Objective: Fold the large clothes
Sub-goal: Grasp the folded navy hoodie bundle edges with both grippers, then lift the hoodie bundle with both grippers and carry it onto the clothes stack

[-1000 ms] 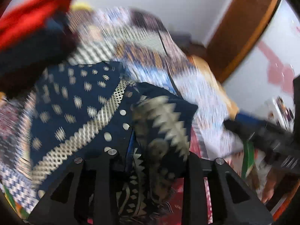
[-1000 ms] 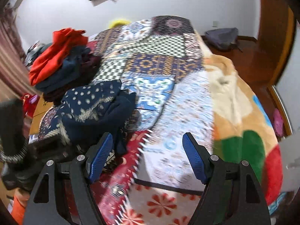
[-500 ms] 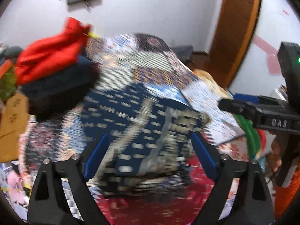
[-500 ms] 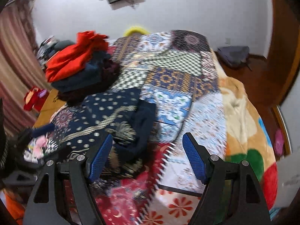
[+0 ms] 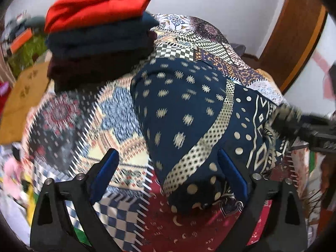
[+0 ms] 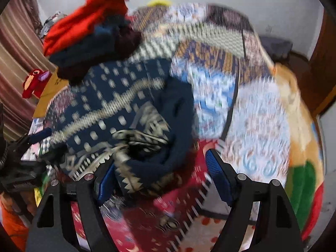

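- One big patchwork bedspread (image 5: 117,113) covers the whole bed, and everything else sits on it, so the folding surface is soft and busy with pattern.
- Next in size, the navy patterned garment (image 5: 184,113) lies bunched near the bed's front edge, partly folded by the look of it, with a cream dotted band running across it (its near end is a rumpled lump rather than a flat edge).
- Behind it, toward the far left, a stack of folded clothes (image 5: 100,33) stands with a red piece on top; the navy garment lies just beside its base.
- Then the left gripper (image 5: 168,178), jaws wide apart and gripping nothing, with the garment's near end lying between the blue pads.
- Last, the right gripper (image 6: 159,178), likewise spread wide with nothing clamped, hovering at the garment's crumpled right end, though blur hides whether cloth touches a pad.
- To do this step well, I'd say flatten that lump first, pinch a single clean edge each side, and lift both together so the fold lands square.
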A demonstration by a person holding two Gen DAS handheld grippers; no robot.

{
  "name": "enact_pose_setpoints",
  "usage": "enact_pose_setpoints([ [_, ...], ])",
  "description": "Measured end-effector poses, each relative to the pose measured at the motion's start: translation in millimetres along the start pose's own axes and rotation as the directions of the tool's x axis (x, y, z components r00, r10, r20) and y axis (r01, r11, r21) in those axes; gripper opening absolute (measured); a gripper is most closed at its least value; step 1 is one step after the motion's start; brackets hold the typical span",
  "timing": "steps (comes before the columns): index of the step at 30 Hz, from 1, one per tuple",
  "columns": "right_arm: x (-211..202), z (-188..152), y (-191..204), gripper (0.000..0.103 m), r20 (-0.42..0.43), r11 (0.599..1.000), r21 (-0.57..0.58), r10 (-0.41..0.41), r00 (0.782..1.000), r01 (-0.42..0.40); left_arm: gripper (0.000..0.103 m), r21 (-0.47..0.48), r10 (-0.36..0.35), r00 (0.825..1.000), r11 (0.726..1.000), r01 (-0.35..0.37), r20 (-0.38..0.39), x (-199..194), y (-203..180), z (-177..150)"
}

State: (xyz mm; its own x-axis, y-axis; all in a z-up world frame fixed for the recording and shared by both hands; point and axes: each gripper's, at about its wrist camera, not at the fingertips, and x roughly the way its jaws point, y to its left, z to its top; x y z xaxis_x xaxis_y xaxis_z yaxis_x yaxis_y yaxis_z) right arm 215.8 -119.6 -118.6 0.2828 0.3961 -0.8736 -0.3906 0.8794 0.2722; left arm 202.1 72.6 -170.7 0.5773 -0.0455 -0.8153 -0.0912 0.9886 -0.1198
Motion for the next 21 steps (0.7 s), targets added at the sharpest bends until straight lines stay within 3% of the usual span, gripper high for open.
enact_pose_setpoints([
  [3,-1.7,-7.8,-5.9,0.081,-0.008,1.0,-0.002,0.031,0.999,-0.031,0.098,-0.025,-0.033,0.999,0.999,0.033,-0.01,2.1,4.4,-7.6],
  [9,-23.0,3.9,4.8,0.081,0.011,0.999,-0.051,0.009,1.0,-0.009,0.098,0.0,-0.015,1.0,1.0,0.015,0.001,-10.7,0.6,-3.9],
  [16,-36.2,37.8,7.9,0.081,0.085,0.997,-0.059,0.055,0.995,-0.05,0.098,0.019,0.07,0.996,0.997,-0.071,0.059,-25.8,8.7,24.1],
  [21,-15.5,60.3,4.4,0.081,0.041,0.993,-0.031,0.114,0.993,-0.113,0.098,0.02,0.086,0.994,0.996,-0.087,0.061,-18.5,19.7,48.7],
])
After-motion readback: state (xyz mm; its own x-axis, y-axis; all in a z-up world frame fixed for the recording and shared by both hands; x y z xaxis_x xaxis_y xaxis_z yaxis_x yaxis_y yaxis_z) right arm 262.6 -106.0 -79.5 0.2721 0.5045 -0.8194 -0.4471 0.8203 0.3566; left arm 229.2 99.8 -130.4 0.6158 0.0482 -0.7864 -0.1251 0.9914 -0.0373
